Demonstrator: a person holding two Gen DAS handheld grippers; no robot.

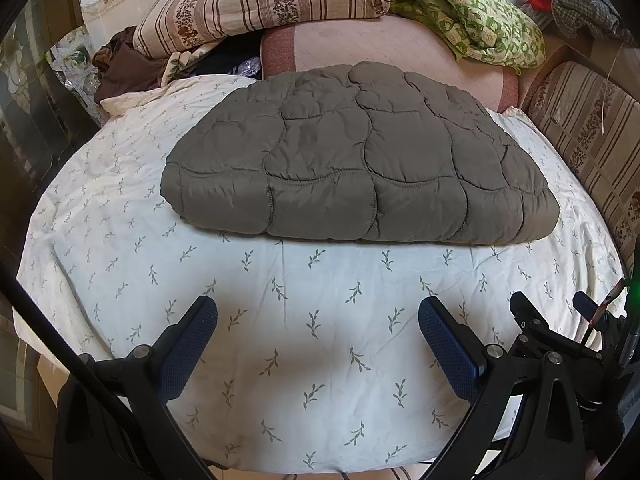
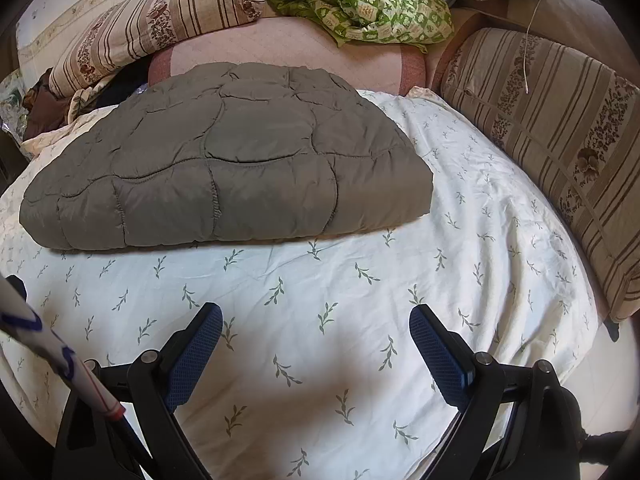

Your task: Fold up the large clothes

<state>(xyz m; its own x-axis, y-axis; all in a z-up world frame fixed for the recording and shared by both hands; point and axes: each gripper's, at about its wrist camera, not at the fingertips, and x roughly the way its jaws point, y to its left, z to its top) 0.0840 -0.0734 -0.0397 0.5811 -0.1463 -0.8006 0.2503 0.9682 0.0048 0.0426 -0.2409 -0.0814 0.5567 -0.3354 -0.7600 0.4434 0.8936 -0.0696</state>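
A grey-green quilted padded garment (image 1: 356, 156) lies folded into a thick flat bundle on the white leaf-print sheet (image 1: 312, 344). In the right wrist view the same garment (image 2: 224, 164) lies left of centre on that sheet (image 2: 320, 344). My left gripper (image 1: 318, 310) hovers open over bare sheet, well short of the bundle's near edge. My right gripper (image 2: 316, 316) is also open over the sheet, nothing between its blue pads (image 2: 436, 356). The right gripper's body (image 1: 568, 336) shows at the lower right of the left wrist view.
Striped floral pillows (image 1: 256, 4) and a green patterned blanket (image 1: 476, 20) are piled behind the garment on a pink mat (image 1: 400, 48). Another striped cushion (image 2: 560, 136) lines the right side. Brown clothing (image 1: 124, 68) lies at the back left.
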